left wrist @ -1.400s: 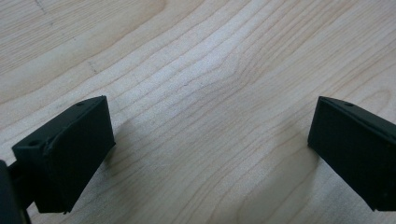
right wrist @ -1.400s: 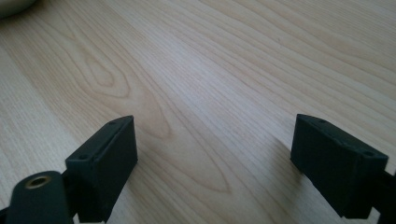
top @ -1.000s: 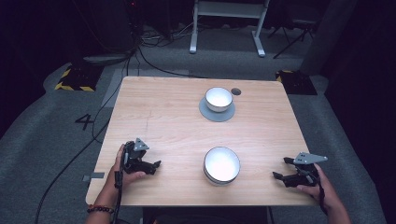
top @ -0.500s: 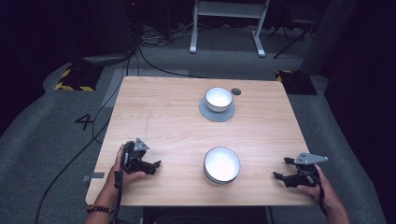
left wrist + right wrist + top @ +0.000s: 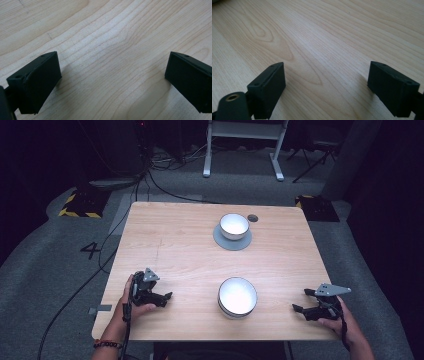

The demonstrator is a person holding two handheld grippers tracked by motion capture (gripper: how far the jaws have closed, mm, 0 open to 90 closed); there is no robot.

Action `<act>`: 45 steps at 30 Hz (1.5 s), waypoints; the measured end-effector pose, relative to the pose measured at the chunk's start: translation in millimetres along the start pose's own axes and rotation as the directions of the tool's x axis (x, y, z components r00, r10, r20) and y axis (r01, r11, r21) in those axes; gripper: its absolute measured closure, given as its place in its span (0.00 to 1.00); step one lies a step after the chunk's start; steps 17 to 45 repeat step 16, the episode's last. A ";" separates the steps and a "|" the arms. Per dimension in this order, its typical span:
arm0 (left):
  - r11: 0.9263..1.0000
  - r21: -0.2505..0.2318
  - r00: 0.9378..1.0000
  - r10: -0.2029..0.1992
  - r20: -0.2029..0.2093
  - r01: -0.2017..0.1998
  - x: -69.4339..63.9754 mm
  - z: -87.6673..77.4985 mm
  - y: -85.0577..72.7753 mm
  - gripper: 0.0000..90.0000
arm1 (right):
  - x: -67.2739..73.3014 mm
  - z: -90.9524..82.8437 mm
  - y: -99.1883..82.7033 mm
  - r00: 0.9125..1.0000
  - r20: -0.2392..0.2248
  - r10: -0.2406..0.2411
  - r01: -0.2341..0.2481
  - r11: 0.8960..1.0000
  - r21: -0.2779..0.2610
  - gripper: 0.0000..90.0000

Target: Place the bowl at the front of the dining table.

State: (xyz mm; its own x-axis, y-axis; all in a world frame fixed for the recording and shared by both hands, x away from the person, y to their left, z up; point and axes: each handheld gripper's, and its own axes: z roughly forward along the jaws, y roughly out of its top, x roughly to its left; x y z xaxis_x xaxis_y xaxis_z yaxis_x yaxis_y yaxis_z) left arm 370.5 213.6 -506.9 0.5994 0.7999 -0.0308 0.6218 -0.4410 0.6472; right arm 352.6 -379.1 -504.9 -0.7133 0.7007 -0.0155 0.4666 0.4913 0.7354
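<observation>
- Two grippers are rested on the wooden table [image 5: 175,245] near its front edge: the left gripper [image 5: 167,296] at the left, the right gripper [image 5: 299,300] at the right, each held in a hand
- Nothing is seen to have changed against the pictures of a second and half a second earlier; both grippers and both bowls are found where they were
- Both pairs of jaws are spread wide, with only bare wood grain between them in the left gripper view and the right gripper view
- Between the grippers, close to the front edge, the near bowl [image 5: 238,297] is seen standing upright, well apart from either gripper
- Farther back, the far bowl [image 5: 234,226] is seen sitting on a grey saucer [image 5: 220,241], beside a small dark disc [image 5: 253,218]
- No reach is judged to have been begun; the work is taken to be at its very start, with the near bowl as the likeliest first thing to be gripped
</observation>
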 end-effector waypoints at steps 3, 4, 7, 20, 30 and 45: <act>1.000 0.000 1.000 0.004 0.001 -0.004 0.3 0.1 0.1 0.00 | 0.1 0.0 0.0 1.000 0.000 0.001 -0.001 1.000 0.000 0.16; 1.000 -0.001 1.000 0.006 0.001 -0.006 0.4 0.2 0.2 0.01 | 0.1 0.0 0.0 1.000 0.000 0.001 -0.001 1.000 0.000 0.16; 1.000 -0.006 1.000 0.018 -0.011 -0.018 1.1 0.1 0.6 0.00 | 0.0 0.0 0.0 1.000 0.000 0.001 -0.001 1.000 0.000 0.17; 1.000 -0.006 1.000 0.018 -0.012 -0.018 1.1 0.2 0.8 0.00 | -0.1 0.0 0.0 1.000 -0.001 0.000 0.000 1.000 0.000 0.17; 1.000 -0.006 1.000 0.018 -0.012 -0.018 1.1 0.2 0.8 0.00 | -0.1 0.0 0.0 1.000 -0.001 0.000 0.000 1.000 0.000 0.17; 1.000 -0.006 1.000 0.018 -0.012 -0.018 1.1 0.2 0.8 0.00 | -0.1 0.0 0.0 1.000 -0.001 0.000 0.000 1.000 0.000 0.17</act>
